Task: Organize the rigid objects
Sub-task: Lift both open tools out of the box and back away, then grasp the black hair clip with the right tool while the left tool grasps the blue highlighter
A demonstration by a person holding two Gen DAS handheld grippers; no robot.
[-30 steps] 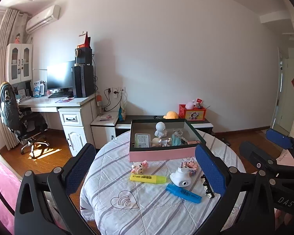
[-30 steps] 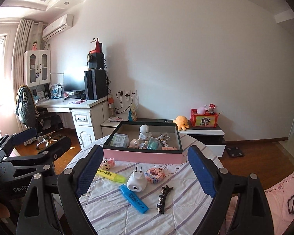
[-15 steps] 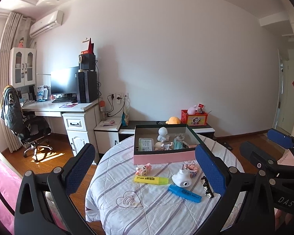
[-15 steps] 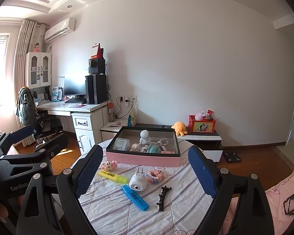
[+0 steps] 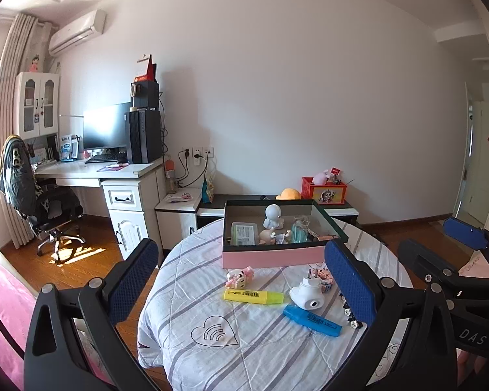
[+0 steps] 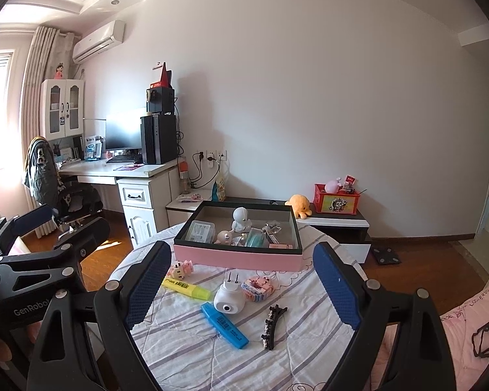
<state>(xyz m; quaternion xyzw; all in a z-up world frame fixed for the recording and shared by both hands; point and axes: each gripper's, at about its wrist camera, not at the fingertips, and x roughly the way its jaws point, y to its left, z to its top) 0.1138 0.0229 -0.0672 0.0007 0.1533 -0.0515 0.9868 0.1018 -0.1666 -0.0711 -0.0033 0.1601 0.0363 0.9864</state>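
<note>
Both hand-held grippers hover wide open and empty before the round worktop [image 5: 212, 352].

The right view shows the hair clip [image 6: 272, 321] whole; the left view half hides it behind a finger. Loose before the pink box [image 6: 238, 257]: two highlighters, yellow [image 6: 185, 288] and blue [image 6: 225, 325], two block toys, one white plug [image 6: 229, 296].

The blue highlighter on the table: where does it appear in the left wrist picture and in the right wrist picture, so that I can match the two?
Left wrist view: the blue highlighter lies low and right of centre, just below the white plug-in device.
Right wrist view: it lies low, just left of centre, touching the same device on its lower left.
Shared landmark: the pink box stands behind it in both.
</note>
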